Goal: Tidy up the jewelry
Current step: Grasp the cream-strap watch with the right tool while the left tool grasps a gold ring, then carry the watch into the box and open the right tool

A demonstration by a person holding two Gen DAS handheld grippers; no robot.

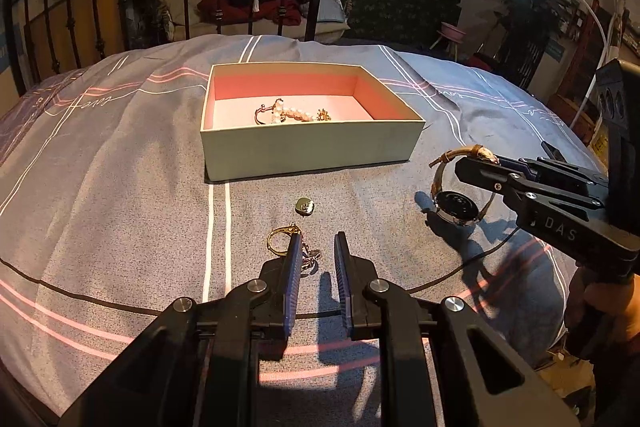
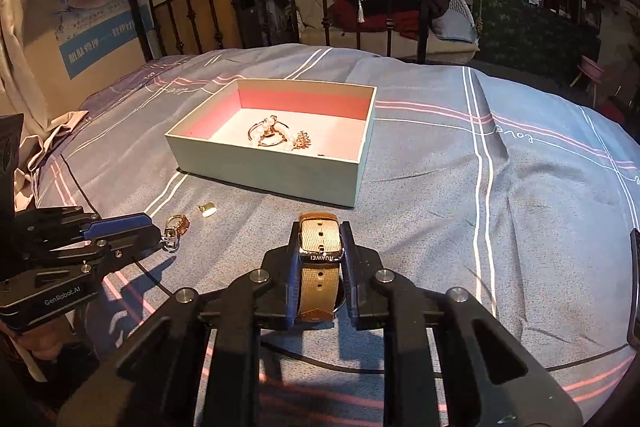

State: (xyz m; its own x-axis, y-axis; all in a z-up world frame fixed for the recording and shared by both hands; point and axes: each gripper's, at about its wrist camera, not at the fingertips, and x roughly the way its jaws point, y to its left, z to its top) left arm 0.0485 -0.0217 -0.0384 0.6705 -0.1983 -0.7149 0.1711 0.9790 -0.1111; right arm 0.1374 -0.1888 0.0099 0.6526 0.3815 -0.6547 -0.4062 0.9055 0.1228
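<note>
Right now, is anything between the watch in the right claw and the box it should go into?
Nothing visible. The right claw holds the watch by its strap, and only bare bedsheet lies before the open box.

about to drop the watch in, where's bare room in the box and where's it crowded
The box floor is bare on its right half, between the gold charm and the right wall, and along the back wall. The pearl bracelet and charm crowd the front middle. The right gripper holds the watch.
</note>
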